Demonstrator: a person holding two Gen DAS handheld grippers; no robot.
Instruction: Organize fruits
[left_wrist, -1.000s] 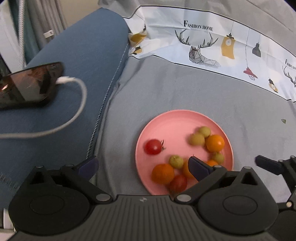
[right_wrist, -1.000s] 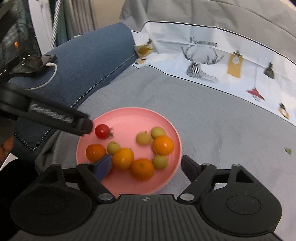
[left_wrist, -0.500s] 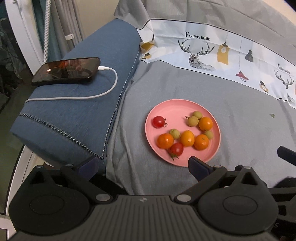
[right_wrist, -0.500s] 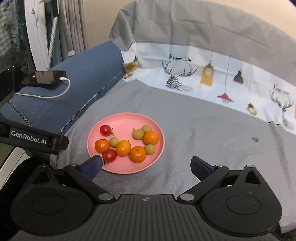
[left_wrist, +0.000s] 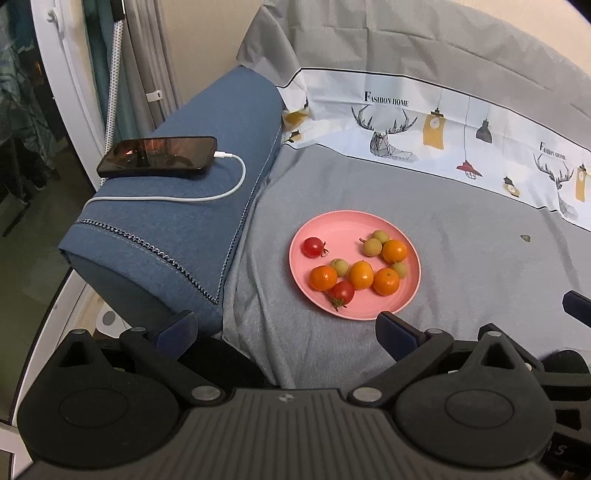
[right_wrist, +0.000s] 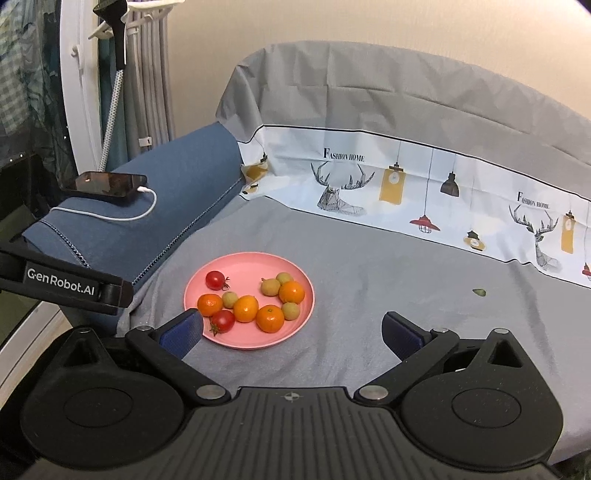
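A pink plate (left_wrist: 343, 225) (right_wrist: 255, 264) lies on the grey bed sheet. It holds two red cherry tomatoes (left_wrist: 313, 246) (right_wrist: 215, 279), several small oranges (left_wrist: 394, 250) (right_wrist: 291, 291) and several small green-yellow fruits (left_wrist: 372, 246) (right_wrist: 270, 287). My left gripper (left_wrist: 284, 330) is open and empty, held back from the plate's near edge. My right gripper (right_wrist: 291, 326) is open and empty, near the plate's near right side. The left gripper's finger (right_wrist: 66, 282) shows at the left of the right wrist view.
A blue cushion (left_wrist: 192, 206) lies left of the plate, with a black phone (left_wrist: 157, 156) and white cable (left_wrist: 221, 192) on top. A patterned white cloth band (left_wrist: 443, 129) runs along the back. A small green scrap (right_wrist: 479, 292) lies on the sheet to the right.
Both grippers have drawn back and up from the plate, which now looks smaller and farther. The fruits have not moved. Both stay open.
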